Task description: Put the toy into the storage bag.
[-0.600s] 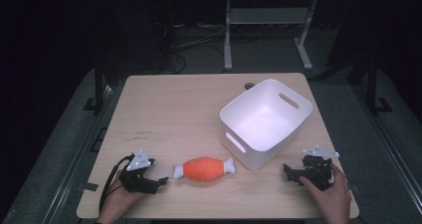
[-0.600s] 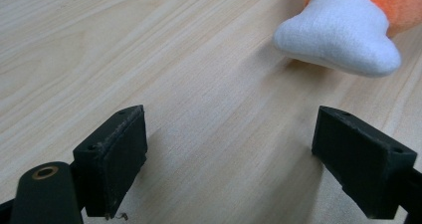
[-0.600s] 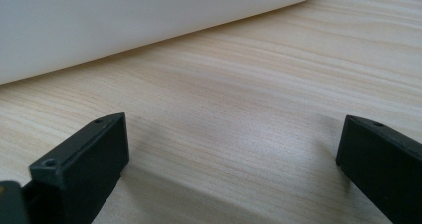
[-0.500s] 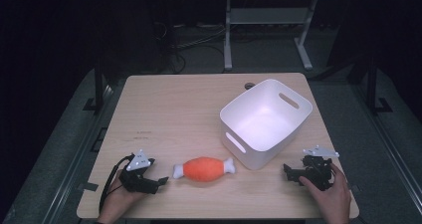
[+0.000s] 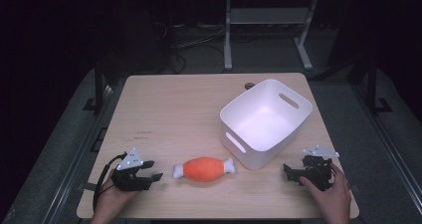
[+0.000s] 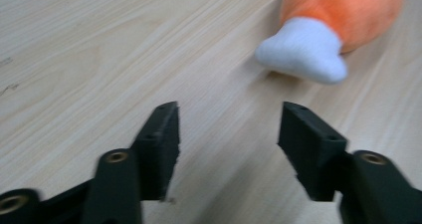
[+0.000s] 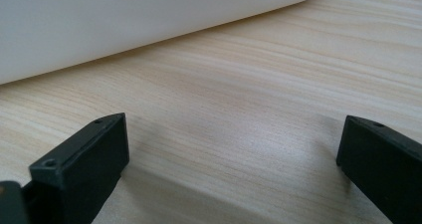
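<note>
An orange plush drumstick with white bone ends [image 5: 204, 168] lies near the table's front edge. My left gripper [image 5: 153, 173] rests on the table just left of it, open, its jaws pointing at the toy's white end [image 6: 303, 56] without touching it. A white plastic bin [image 5: 266, 120] with handle slots stands right of centre, with nothing showing inside. My right gripper [image 5: 287, 172] sits on the table to the bin's front right, wide open over bare wood [image 7: 234, 129], with the bin's white wall [image 7: 124, 20] just ahead of it.
The light wooden table [image 5: 174, 109] is bare across its left and far parts. A small dark hole [image 5: 249, 85] sits near its far edge behind the bin. Beyond the table lie a dark floor, cables and a metal stand [image 5: 268, 20].
</note>
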Motion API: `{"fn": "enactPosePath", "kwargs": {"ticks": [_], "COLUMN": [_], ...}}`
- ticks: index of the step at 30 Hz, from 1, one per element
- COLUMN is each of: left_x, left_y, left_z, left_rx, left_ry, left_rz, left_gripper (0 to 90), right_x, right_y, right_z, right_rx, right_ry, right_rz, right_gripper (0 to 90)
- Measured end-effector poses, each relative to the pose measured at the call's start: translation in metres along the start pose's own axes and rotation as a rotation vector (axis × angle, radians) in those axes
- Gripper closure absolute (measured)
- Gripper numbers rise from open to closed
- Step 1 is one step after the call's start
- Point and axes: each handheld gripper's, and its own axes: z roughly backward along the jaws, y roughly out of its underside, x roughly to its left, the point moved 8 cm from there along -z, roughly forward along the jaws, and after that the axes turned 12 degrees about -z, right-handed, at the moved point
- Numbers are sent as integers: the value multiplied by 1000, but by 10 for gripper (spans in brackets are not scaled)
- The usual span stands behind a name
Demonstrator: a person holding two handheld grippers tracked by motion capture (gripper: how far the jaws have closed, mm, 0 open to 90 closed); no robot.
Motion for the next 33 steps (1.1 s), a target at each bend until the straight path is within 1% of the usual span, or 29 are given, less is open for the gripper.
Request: {"fn": "enactPosePath", "kwargs": {"ticks": [1, 3, 5, 9, 11, 14, 16, 19, 21, 22, 23, 27, 33], "left_x": [0, 0, 0, -3, -4, -4, -3, -4, -5, -7, -7, -11, -16], "left_y": [-1, -2, -3, -12, -17, -22, -26, -31, -35, -38, -38, -50, -67], "left_z": [1, 3, 4, 7, 8, 9, 8, 7, 6, 5, 5, -1, -9], "left_rx": [-1, 3, 2, -3, -4, 10, 10, 10, 10, 8, 8, 8, 6], "left_ry": [17, 34, 62, 97, 110, 127, 135, 148, 160, 172, 172, 197, 218], "left_rz": [6, 13, 21, 17, 13, 5, 5, -6, -20, -23, -23, -47, -82], "left_gripper": [490, 573, 663, 841, 894, 896, 896, 896, 896, 896, 896, 896, 896], "right_x": [0, 0, 0, 0, 0, 0, 0, 0, 0, 0, 0, 0, 0], "right_y": [0, 0, 0, 0, 0, 0, 0, 0, 0, 0, 0, 0, 0], "right_z": [0, 0, 0, 0, 0, 0, 0, 0, 0, 0, 0, 0, 0], "right_rx": [0, 0, 0, 1, 1, 0, 0, 0, 0, 0, 0, 0, 0], "right_ry": [0, 0, 0, 0, -1, 0, 0, 0, 0, 0, 0, 0, 0], "right_rz": [0, 1, 0, -1, 1, 3, 3, 3, 3, 3, 3, 3, 3], "right_gripper": [0, 0, 0, 0, 0, 0, 0, 0, 0, 0, 0, 0, 0]}}
